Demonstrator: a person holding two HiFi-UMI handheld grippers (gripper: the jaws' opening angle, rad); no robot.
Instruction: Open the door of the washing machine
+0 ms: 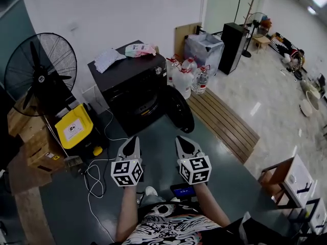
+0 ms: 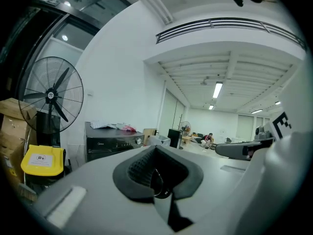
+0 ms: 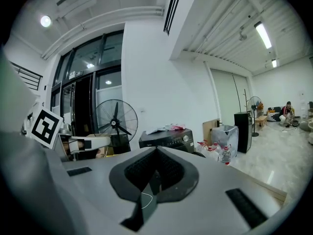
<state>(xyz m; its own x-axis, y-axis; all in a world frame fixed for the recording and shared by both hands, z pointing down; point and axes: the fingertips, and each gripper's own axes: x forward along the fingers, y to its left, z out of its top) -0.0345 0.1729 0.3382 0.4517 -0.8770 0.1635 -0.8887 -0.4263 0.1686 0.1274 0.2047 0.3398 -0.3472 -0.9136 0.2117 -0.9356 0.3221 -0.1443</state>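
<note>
The black washing machine (image 1: 127, 83) stands against the white wall ahead of me, with papers and a pink packet on its top. Its round door (image 1: 180, 109) hangs swung out to the right, and the drum opening shows dark. My left gripper (image 1: 131, 140) and right gripper (image 1: 183, 139) are side by side over the floor, well short of the machine, both shut and empty. In the left gripper view the shut jaws (image 2: 155, 149) point past the machine (image 2: 111, 140). In the right gripper view the shut jaws (image 3: 156, 151) point toward the machine (image 3: 167, 138).
A standing fan (image 1: 41, 71), a yellow device (image 1: 74, 126) and cardboard boxes (image 1: 36, 143) stand left of the machine. White cables (image 1: 95, 176) trail on the floor. Water bottles (image 1: 190, 78) and a wooden pallet (image 1: 225, 119) lie to its right.
</note>
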